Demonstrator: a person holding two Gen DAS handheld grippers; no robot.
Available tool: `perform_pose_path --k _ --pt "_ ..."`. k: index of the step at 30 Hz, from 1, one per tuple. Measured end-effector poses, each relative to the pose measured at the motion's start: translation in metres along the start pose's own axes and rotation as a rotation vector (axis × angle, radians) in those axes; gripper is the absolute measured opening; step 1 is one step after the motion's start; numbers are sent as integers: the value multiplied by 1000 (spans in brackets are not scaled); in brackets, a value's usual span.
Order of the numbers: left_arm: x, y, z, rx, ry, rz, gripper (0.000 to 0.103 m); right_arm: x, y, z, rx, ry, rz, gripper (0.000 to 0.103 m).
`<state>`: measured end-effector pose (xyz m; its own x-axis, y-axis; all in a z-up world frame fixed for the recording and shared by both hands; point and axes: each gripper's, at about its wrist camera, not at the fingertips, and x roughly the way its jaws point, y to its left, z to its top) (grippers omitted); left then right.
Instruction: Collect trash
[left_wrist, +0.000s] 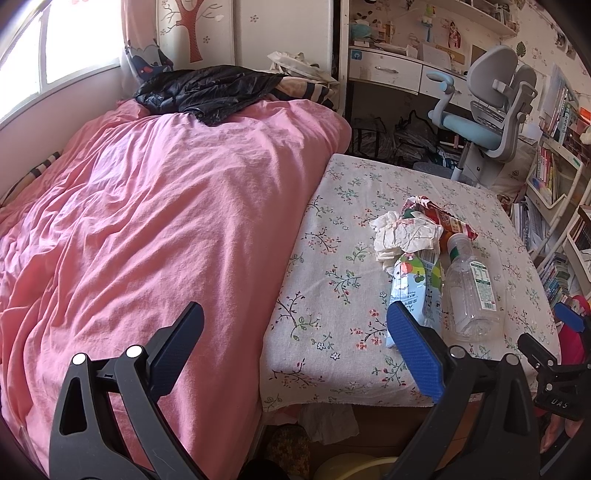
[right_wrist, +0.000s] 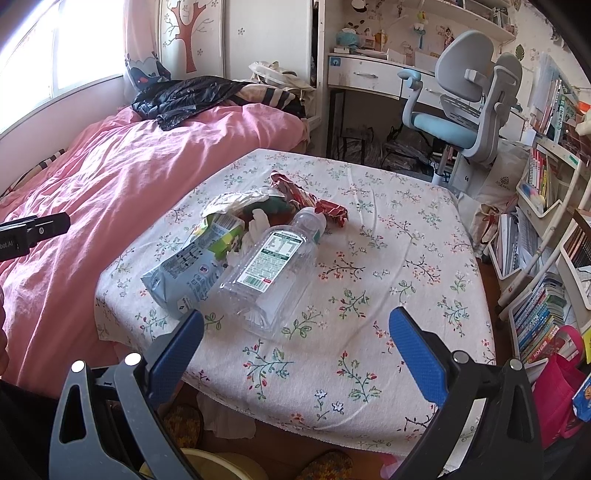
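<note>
Landmark: clear plastic bottle (right_wrist: 271, 273), lying on its side on the floral-cloth bench (right_wrist: 369, 332), cap end away from the cameras.

Far left of the bottle: pink duvet (left_wrist: 147, 221) on the bed, black plastic bag (left_wrist: 210, 88) at its far end.

Left gripper (left_wrist: 295, 347): jaws wide, holding nothing, hovering over the seam between duvet and bench, near-left of the bottle.

Touching the bottle's left side: flattened pale-blue and green pouch (right_wrist: 188, 269), printed text too small to read. Behind the pouch: crumpled white paper (left_wrist: 404, 232).

Bottle: transparent, empty-looking, white and green label with a barcode; lettering not legible.

Just beyond the bottle's cap: crumpled red wrapper (right_wrist: 314, 199), print unreadable.

Right gripper (right_wrist: 295, 350): jaws wide, empty, poised over the bench's near edge, near side of the bottle. Its body, seen in the left view, reads "UAS".

Far right of the bottle: grey and blue chair (right_wrist: 458, 110), bookshelves (right_wrist: 546, 288).
</note>
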<state>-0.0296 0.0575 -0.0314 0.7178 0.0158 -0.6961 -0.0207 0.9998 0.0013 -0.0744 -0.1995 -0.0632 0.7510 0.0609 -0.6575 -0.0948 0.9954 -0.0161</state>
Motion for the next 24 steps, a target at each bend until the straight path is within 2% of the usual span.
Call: perform_pose_path --k 4,7,11,15,24 --pt "3 4 -1 -2 13 24 96 5 -3 -3 3 18 -23 97" --pt "15 11 -2 -9 71 83 96 10 -8 -6 18 53 -25 97" --pt "23 22 -4 -60 117 61 96 15 -9 -9 23 94 -9 97" --pt "24 16 -4 -45 123 63 96 23 -9 -6 46 118 37 97" --pt "32 -35 7 66 114 -76 96 49 -6 20 115 121 109 97"
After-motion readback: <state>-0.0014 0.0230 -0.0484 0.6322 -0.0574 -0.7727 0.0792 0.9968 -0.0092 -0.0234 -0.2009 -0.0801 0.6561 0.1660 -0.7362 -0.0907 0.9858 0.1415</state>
